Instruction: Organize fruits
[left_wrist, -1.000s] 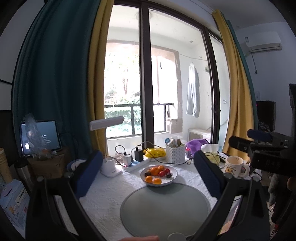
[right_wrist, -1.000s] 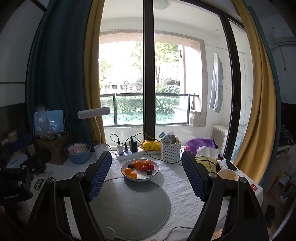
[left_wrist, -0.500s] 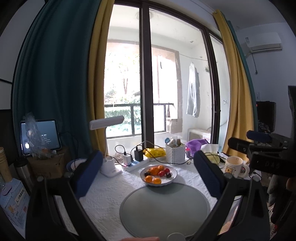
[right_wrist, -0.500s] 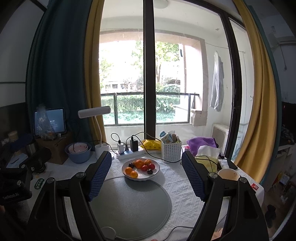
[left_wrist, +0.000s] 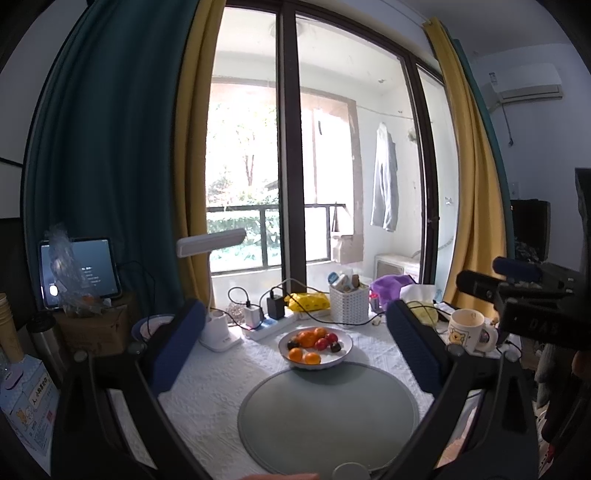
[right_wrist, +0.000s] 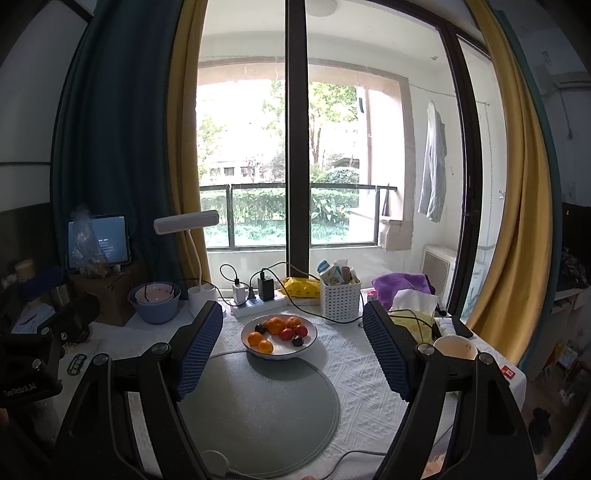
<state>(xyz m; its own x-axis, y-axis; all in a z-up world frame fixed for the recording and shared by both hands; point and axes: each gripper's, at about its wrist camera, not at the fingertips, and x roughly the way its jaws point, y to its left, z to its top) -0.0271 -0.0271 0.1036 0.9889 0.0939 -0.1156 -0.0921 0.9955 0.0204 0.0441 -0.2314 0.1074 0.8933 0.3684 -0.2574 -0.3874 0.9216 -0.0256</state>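
Here, a white bowl (right_wrist: 279, 336) of small fruit sits on the white tablecloth (right_wrist: 369, 369), touching the far edge of a round grey-green mat (right_wrist: 258, 406). Both the left gripper (left_wrist: 295, 343) and the right gripper (right_wrist: 293, 343) hover well short of it, jaws spread wide and empty. The tangerines (right_wrist: 275, 325) and red fruit (right_wrist: 299, 331) look light, round and smooth, liable to roll; each likely wants a gentle pinch across its middle. Being round, they show no long axis or heading.
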